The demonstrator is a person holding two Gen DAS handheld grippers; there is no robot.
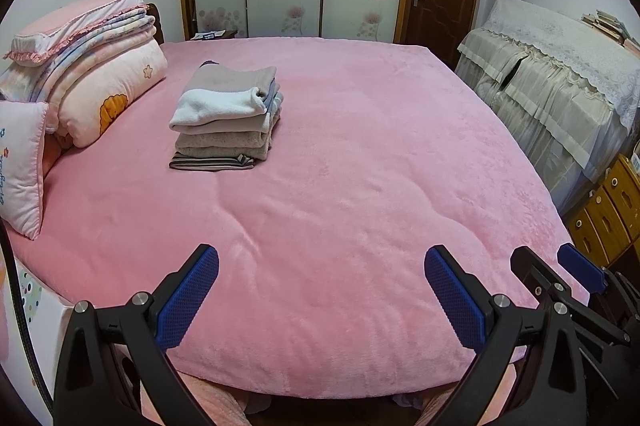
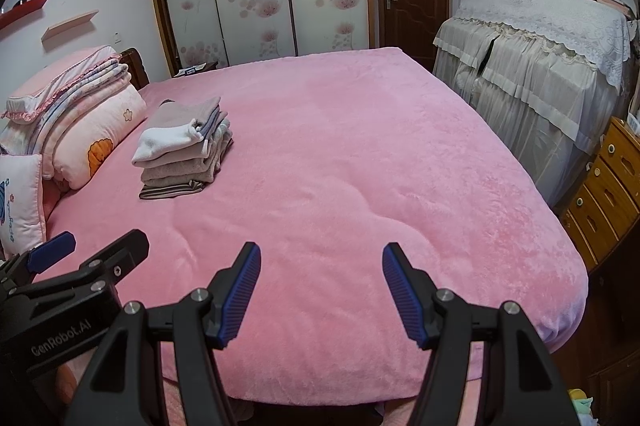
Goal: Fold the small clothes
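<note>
The left gripper (image 1: pixel 321 292), black-framed with blue textured rubber pads (image 1: pixel 188 296), stood with its fingers spread wide and nothing between them. The right gripper (image 2: pixel 321 292), of the same build, was likewise parted, somewhat less widely, and empty. Both hovered side by side over the near edge of the pink plush bedspread (image 1: pixel 360 153), pointing across the bed and touching no cloth; this withdrawn, level posture suits either a finished fold or a pause before fetching another garment. The stack of folded small clothes (image 1: pixel 226 117), a white fleece piece on top, beige and grey knits beneath, a striped item at the bottom, lay well apart from both grippers, toward the far left of the bed, near the pile of folded pink floral quilts (image 1: pixel 92 73). Set there, the stack presumably left the central bedspread free as a working surface. No unfolded garment showed on the bed, so the task appeared largely complete.
</note>
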